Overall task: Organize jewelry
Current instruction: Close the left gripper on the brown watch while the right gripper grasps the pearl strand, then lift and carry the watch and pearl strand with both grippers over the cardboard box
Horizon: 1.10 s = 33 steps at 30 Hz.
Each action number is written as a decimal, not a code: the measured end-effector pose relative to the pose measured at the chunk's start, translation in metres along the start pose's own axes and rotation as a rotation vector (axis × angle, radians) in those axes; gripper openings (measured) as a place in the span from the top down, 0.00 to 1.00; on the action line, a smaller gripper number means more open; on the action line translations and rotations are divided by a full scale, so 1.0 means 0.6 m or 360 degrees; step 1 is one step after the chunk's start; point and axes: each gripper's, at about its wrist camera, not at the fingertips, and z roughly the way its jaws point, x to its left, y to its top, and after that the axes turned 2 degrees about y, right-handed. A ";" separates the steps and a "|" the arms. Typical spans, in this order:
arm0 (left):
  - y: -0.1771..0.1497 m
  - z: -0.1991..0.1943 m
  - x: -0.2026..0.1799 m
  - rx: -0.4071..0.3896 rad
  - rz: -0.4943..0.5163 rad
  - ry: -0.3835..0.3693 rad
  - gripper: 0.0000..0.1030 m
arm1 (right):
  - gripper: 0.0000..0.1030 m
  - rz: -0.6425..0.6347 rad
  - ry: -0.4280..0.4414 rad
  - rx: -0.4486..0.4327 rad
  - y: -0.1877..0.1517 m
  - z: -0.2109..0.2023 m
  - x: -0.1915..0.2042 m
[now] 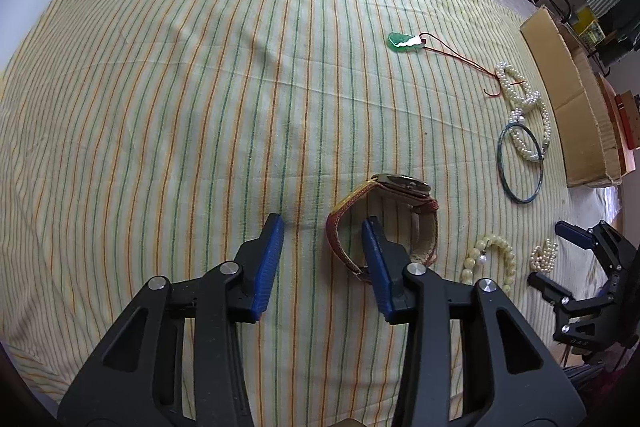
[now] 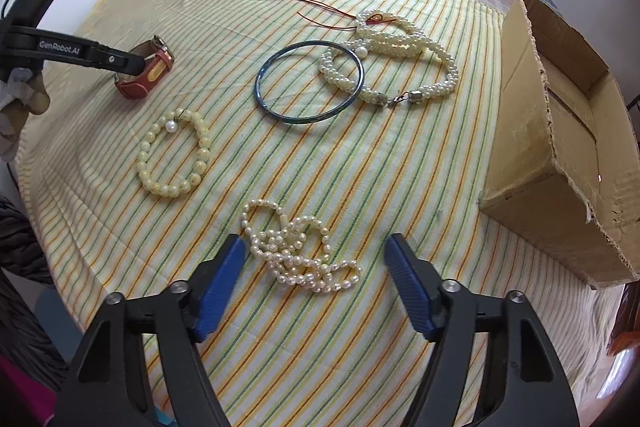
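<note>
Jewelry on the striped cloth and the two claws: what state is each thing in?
Watch: strap looped, on its side, one left finger inside the loop.
Left gripper: open, unpressed.
Loose pearl strand: heaped, between the right fingers, untouched.
Right gripper: open.
Blue bangle: flat.
Jade pendant: flat.
Cardboard box: open.

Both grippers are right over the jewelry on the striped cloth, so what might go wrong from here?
1. The left gripper has one jaw inside the red leather-strap watch loop; closing may tip it.
2. The right gripper straddles the tangled heap of small pearls; loose loops may slip out or snag.
3. Either grip may pinch the yellow striped cloth and drag nearby pieces.
</note>
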 end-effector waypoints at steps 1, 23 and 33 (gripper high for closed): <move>-0.001 0.000 0.000 -0.0002 0.0001 0.0006 0.64 | 0.40 0.0009 -0.0001 -0.0001 0.003 0.002 -0.002; 0.010 -0.028 -0.005 -0.0107 -0.0023 -0.0010 0.96 | 0.91 0.0063 0.0001 -0.0071 0.004 -0.037 -0.010; 0.019 -0.067 -0.027 -0.0213 0.0005 -0.0058 0.96 | 0.94 0.0145 0.0053 -0.0224 0.009 -0.093 -0.028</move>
